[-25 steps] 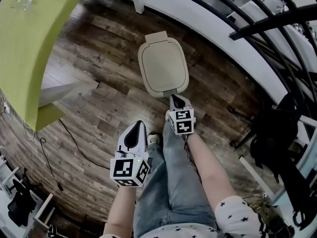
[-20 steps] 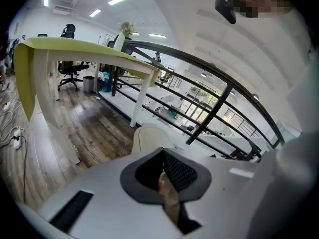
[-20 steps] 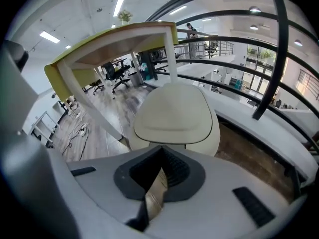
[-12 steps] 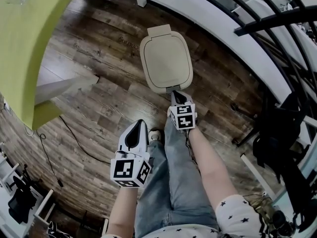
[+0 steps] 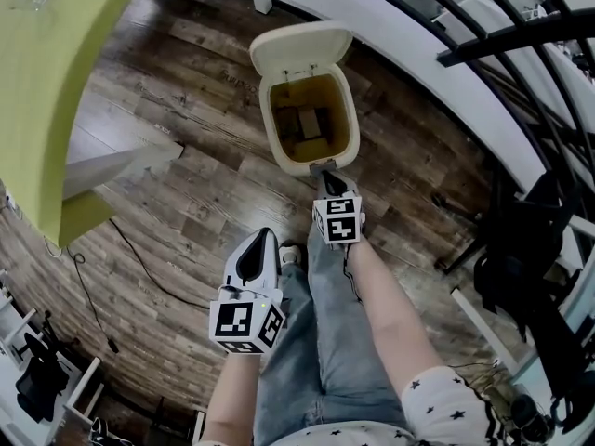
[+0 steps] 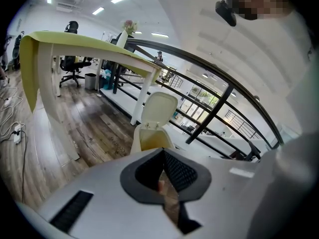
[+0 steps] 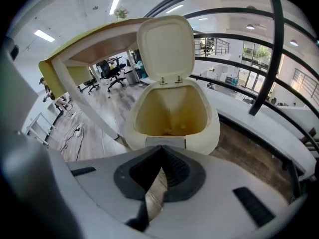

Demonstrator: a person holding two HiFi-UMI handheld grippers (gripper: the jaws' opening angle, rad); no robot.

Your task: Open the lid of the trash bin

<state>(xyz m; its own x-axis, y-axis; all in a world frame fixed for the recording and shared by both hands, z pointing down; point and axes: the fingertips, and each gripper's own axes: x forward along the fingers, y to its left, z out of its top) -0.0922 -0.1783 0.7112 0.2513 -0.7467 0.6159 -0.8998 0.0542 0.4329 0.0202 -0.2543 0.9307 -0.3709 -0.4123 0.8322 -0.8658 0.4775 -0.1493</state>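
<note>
Wood floor (image 5: 186, 203): open trash bin (image 5: 276, 128) just past rt hand-held gripper (image 5: 328, 177).

Cream trash bin (image 5: 303, 166), yellowed inside; brown wood-grain floor (image 5: 186, 203).

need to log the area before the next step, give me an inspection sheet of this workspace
surface: wooden plank floor
job's things: trash bin upright, lid swung up at the back; yellowish inside, a dark item at the bottom
clutter: dark gear at the right, too dim to name
grippers: left gripper fingers together, empty, held away from the bin; right gripper fingers together, empty, tip at the bin's front edge
cables: one thin cable on the floor at the left
surroundings: green table left, black railing right
</note>
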